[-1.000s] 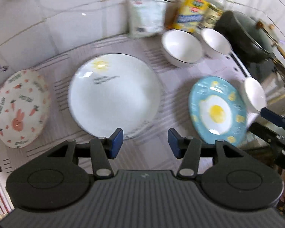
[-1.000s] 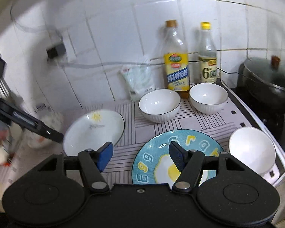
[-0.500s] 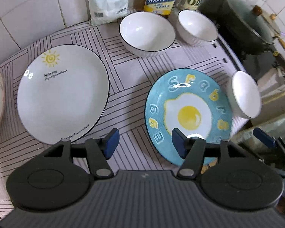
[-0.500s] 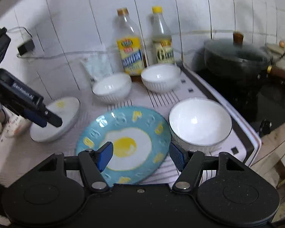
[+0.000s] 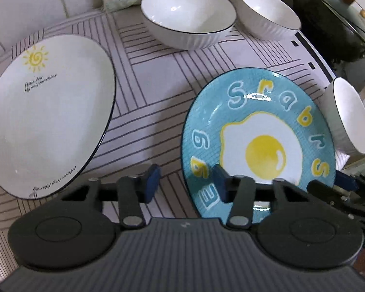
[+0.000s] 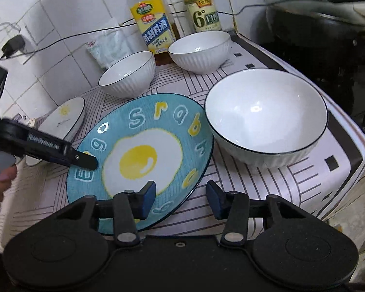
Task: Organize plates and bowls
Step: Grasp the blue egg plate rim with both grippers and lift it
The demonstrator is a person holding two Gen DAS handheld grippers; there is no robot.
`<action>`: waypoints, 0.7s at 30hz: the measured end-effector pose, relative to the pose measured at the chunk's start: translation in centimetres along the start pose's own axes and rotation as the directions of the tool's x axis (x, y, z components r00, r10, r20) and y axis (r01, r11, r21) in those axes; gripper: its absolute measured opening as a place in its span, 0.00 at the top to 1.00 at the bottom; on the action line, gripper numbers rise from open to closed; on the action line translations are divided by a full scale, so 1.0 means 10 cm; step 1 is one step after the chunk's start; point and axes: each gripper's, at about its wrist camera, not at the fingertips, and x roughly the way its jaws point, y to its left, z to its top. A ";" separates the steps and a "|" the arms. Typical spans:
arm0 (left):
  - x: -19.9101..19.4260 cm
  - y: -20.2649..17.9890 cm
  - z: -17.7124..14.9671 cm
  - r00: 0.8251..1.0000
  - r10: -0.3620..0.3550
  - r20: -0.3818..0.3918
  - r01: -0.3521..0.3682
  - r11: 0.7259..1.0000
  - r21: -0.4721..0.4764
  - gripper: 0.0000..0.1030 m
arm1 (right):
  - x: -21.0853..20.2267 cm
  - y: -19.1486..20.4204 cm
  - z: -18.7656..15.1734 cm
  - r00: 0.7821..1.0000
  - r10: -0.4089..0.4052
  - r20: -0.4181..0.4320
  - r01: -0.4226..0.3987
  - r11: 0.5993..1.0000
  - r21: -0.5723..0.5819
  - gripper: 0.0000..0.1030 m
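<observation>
A blue plate (image 5: 262, 131) (image 6: 143, 146) with a fried-egg picture lies on the striped mat. My left gripper (image 5: 185, 183) hangs low over its left rim. Its jaws are closing with the rim between them, and the pads do not press on it. The right gripper (image 6: 181, 198) straddles the plate's near right rim, jaws closing too, with no contact. A white sun plate (image 5: 48, 112) lies to the left. Two white bowls (image 5: 189, 14) (image 5: 267, 12) stand at the back. A third bowl (image 6: 265, 114) sits right of the blue plate.
Two bottles (image 6: 153, 22) (image 6: 203, 7) and a white bag (image 6: 109, 48) stand against the tiled wall behind the bowls. A dark lidded pot (image 6: 316, 31) sits on the stove to the right. The mat (image 6: 292, 189) ends near the counter's right edge.
Both grippers have dropped toward the blue plate and their jaws have narrowed. The left one swung from the white sun plate over to the blue plate's left rim.
</observation>
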 end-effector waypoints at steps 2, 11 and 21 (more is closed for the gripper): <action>0.00 -0.04 0.00 1.000 0.002 0.013 -0.002 1.000 -0.001 0.60 | 0.03 -0.04 -0.01 1.000 0.005 0.001 -0.005 1.000 0.015 0.50; -0.01 0.03 0.04 0.999 -0.022 0.029 0.024 0.997 -0.068 0.79 | 0.09 -0.08 0.00 0.999 0.051 0.015 -0.051 0.998 0.045 0.68; -0.01 0.07 -0.03 0.996 -0.046 0.077 0.054 0.993 -0.103 0.85 | 0.19 -0.18 0.04 0.998 0.061 0.016 -0.062 0.994 0.085 0.78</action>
